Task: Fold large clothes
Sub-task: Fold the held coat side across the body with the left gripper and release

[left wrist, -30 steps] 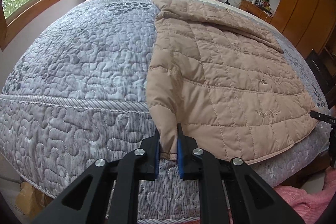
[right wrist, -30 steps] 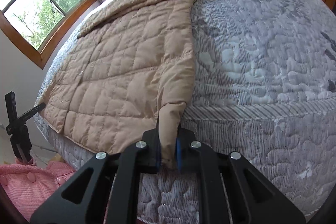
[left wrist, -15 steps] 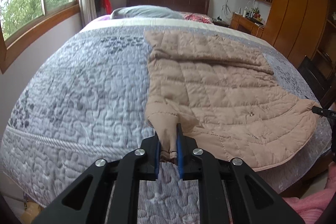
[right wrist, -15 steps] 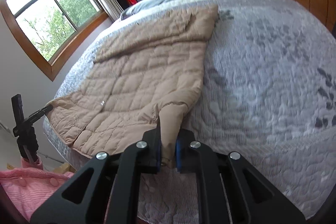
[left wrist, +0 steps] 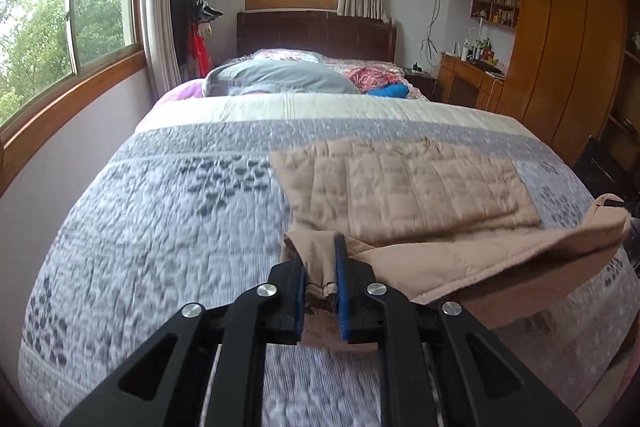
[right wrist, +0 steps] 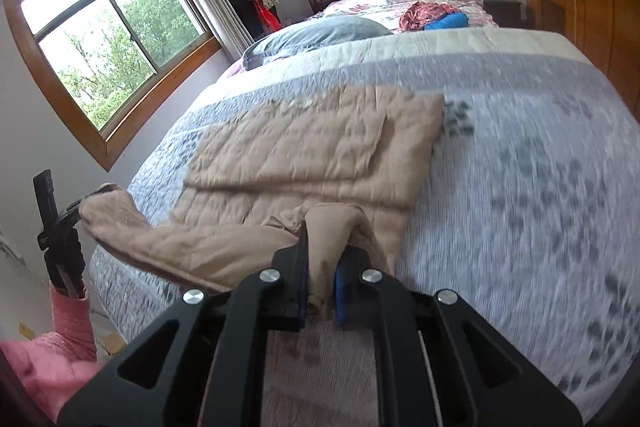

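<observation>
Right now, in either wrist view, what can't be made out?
- Left wrist view: the tan quilted coat's underside, hidden by its lifted hem.
- Both views: the grey patterned bedspread's print, smeared by motion blur.
- Right wrist view: the person, cut off at the corner; only a pink sleeve shows.

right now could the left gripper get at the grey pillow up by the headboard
Probably not: the left gripper is shut on the tan jacket hem, and the grey pillow lies far across the quilt.
</observation>
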### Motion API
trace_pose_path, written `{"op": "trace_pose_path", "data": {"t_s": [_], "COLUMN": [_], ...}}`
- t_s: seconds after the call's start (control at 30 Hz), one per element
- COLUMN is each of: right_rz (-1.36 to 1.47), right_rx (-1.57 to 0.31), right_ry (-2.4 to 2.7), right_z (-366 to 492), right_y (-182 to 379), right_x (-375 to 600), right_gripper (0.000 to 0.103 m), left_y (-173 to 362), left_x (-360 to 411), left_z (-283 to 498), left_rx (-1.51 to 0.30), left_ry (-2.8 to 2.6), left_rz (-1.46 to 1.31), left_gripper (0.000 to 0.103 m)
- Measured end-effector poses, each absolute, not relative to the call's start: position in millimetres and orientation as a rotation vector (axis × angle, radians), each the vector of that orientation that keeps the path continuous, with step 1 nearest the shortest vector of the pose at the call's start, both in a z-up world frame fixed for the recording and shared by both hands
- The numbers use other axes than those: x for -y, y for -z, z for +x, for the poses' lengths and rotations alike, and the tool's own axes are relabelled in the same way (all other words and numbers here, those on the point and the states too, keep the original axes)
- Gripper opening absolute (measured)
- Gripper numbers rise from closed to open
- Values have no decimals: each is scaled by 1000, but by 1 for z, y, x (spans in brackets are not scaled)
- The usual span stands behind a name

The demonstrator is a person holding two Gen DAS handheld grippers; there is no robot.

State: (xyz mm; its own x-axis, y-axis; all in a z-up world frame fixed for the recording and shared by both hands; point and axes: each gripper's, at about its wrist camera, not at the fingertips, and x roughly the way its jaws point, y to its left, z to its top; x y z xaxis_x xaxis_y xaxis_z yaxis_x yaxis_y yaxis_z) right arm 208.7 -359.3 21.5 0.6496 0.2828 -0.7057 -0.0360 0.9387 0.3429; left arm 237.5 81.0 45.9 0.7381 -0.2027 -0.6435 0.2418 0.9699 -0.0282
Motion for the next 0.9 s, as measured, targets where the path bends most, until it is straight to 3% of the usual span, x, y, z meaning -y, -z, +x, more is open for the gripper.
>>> {"op": "trace_pose_path", "data": {"t_s": [0.23, 0.47, 0.73, 0.9], "right_rz": [333, 384, 470, 544], "right_rx": [-902, -1000, -1126, -1152], "right_ry": [-157, -99, -54, -39], "right_z": [301, 401, 472, 480], "right_y": [-26, 7, 67, 88], "right_x": [383, 416, 440, 451], "right_gripper": [8, 8, 8, 14], "left_y": [-45, -7, 56, 73], "left_x": [-59, -44, -47, -38], "left_z": [349, 453, 530, 548], "left_rx": [-733, -840, -1007, -1050], "left_ry": [215, 171, 138, 129], "left_rz": [48, 12, -55, -17], "left_gripper": [13, 13, 14, 19]}}
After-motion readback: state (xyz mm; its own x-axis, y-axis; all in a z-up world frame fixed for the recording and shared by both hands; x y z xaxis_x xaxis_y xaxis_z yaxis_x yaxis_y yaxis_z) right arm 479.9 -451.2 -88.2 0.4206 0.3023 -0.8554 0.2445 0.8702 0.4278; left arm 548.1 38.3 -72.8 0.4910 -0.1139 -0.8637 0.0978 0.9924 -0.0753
